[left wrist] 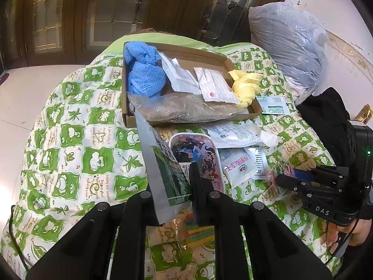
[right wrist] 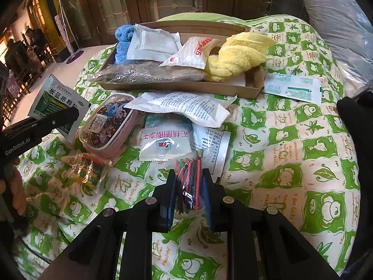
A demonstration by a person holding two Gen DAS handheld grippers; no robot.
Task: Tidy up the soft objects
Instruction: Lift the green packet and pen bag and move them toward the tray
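My left gripper (left wrist: 190, 183) is shut on a grey-and-green medicine sachet (left wrist: 163, 170), held upright above the quilt. The right wrist view shows this gripper (right wrist: 71, 114) and the sachet (right wrist: 53, 102) at the far left. My right gripper (right wrist: 189, 179) is shut on a clear bag of coloured sticks (right wrist: 188, 163), low over the quilt. In the left wrist view it (left wrist: 279, 180) comes in from the right with the bag (left wrist: 279, 169). Behind stands a flat cardboard tray (left wrist: 129, 121) holding a blue towel (left wrist: 142, 72), a yellow towel (left wrist: 244, 84), white packets and a brown-filled bag (left wrist: 186, 109).
A green-checked quilt (right wrist: 291, 140) covers the surface. A pink cartoon box (right wrist: 109, 123), white packets (right wrist: 186, 107) and a second bag of coloured sticks (right wrist: 86, 168) lie in front of the tray. A large plastic bag (left wrist: 286, 46) stands at the back right. People sit far off at the left (right wrist: 23, 44).
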